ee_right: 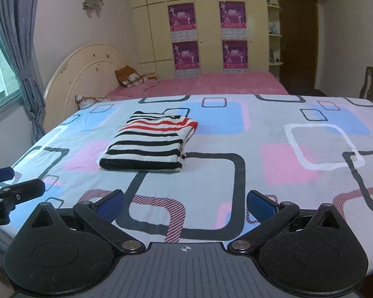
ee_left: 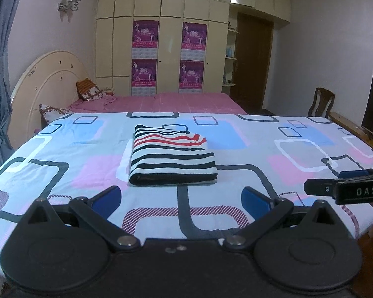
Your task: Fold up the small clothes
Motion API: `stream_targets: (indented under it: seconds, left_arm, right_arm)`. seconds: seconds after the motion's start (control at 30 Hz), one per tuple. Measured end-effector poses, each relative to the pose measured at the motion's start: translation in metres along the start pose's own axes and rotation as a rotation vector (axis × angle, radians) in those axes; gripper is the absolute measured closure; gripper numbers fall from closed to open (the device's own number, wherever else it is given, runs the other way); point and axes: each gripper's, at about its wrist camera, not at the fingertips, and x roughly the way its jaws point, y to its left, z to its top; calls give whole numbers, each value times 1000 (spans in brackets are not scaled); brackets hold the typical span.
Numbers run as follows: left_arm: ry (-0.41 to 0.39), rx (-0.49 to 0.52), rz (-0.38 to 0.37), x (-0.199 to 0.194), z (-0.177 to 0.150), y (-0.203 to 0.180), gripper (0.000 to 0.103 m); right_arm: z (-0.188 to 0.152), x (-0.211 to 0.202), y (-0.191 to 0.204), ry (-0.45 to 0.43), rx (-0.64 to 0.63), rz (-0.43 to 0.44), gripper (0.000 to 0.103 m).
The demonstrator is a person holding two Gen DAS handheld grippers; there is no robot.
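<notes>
The left gripper [ee_left: 181, 201] is showing two round black discs, black linkage arms joined by silver pivot screws, and blue pads [ee_left: 107, 198] on its fingers. The right gripper [ee_right: 185, 204] is showing the same black build with blue pads [ee_right: 261, 207], a ribbed grey plate and a small crosshair mark at 6 o'clock. White letters "DAS" are showing on its side in the left view.

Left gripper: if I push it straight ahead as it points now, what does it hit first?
Probably the folded striped garment, lying centred ahead of the open left gripper on the sheet; height above the sheet is unclear.
</notes>
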Motion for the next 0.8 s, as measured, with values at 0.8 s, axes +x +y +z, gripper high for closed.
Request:
stream_targets:
  seconds: [0.8]
  left_arm:
    - [-31,2,-18,-9,0,-2,0]
  right_arm:
    - [1,-9,-1,-30,-11,8,0]
